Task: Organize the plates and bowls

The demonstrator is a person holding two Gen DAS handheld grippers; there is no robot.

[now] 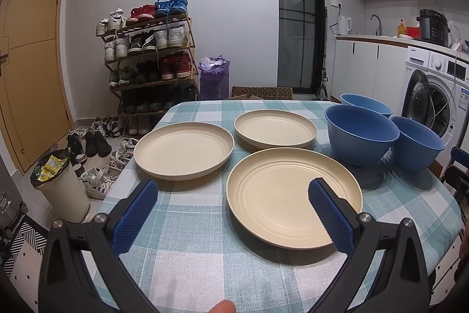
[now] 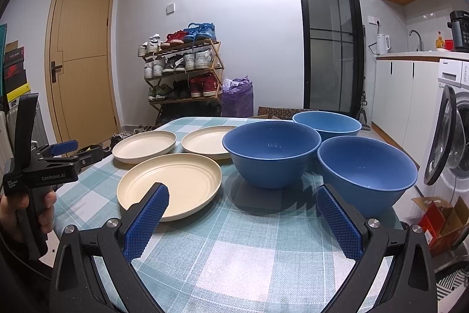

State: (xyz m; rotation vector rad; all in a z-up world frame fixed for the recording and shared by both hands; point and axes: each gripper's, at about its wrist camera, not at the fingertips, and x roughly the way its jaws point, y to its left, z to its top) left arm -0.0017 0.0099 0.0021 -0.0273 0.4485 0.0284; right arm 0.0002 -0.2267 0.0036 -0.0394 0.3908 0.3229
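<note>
Three cream plates lie apart on the checked tablecloth: a near plate [image 1: 293, 195] [image 2: 170, 184], a left plate [image 1: 183, 150] [image 2: 143, 145] and a far plate [image 1: 275, 129] [image 2: 205, 141]. Three blue bowls stand upright to their right: a middle bowl [image 1: 360, 134] [image 2: 271, 151], a far bowl [image 1: 366, 104] [image 2: 326, 123] and a near right bowl [image 1: 416, 144] [image 2: 366, 172]. My left gripper [image 1: 233, 187] is open and empty, above the table just before the near plate. My right gripper [image 2: 241, 192] is open and empty, in front of the bowls.
The table [image 1: 205, 269] stands in a kitchen. A shoe rack [image 1: 149, 63], loose shoes and a waste bin [image 1: 61, 184] are on the floor to the left. A washing machine [image 2: 451, 137] stands right. The left gripper's body [image 2: 44, 166] shows at the right view's left edge.
</note>
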